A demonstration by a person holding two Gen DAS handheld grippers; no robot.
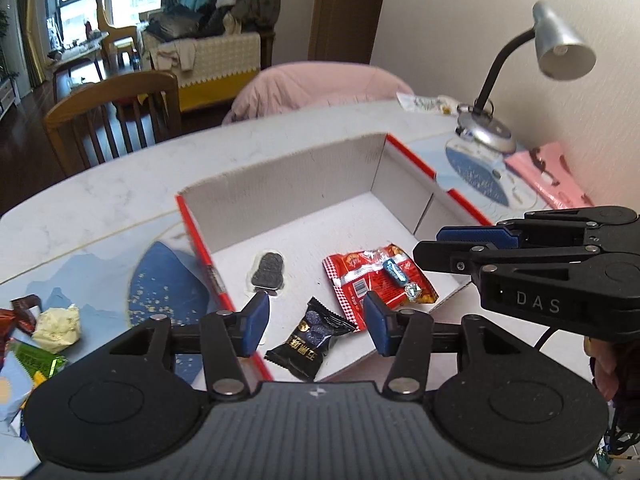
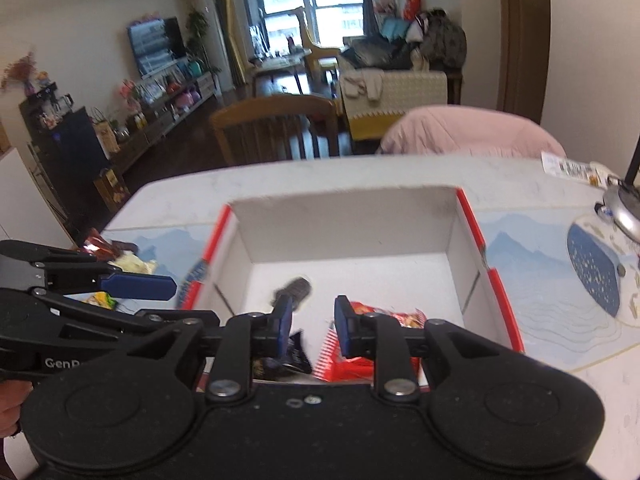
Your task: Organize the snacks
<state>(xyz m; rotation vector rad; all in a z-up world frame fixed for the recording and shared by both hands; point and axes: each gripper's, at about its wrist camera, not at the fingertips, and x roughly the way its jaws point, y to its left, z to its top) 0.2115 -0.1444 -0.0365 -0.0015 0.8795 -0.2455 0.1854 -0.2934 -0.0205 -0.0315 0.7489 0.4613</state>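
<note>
While both grippers hang over the near edge of the shallow white cardboard box with red trim (image 1: pixel 288 184), the left gripper (image 1: pixel 314 322) has its blue-padded fingers apart and empty above a black-wrapped sweet (image 1: pixel 310 340). The right gripper (image 2: pixel 312 326) is likewise spread, holding nothing. Inside the box lie a red snack packet (image 1: pixel 376 280) and a dark cookie in clear wrap (image 1: pixel 269 272). More wrapped snacks (image 1: pixel 38 332) sit on the marble-patterned desk (image 1: pixel 120 196), left of the box.

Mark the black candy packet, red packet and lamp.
black packet (image 1: pixel 310 340), left wrist view, packet's middle
red packet (image 1: pixel 362 280), left wrist view, its printed face
lamp (image 1: pixel 562 44), left wrist view, on the shade
</note>
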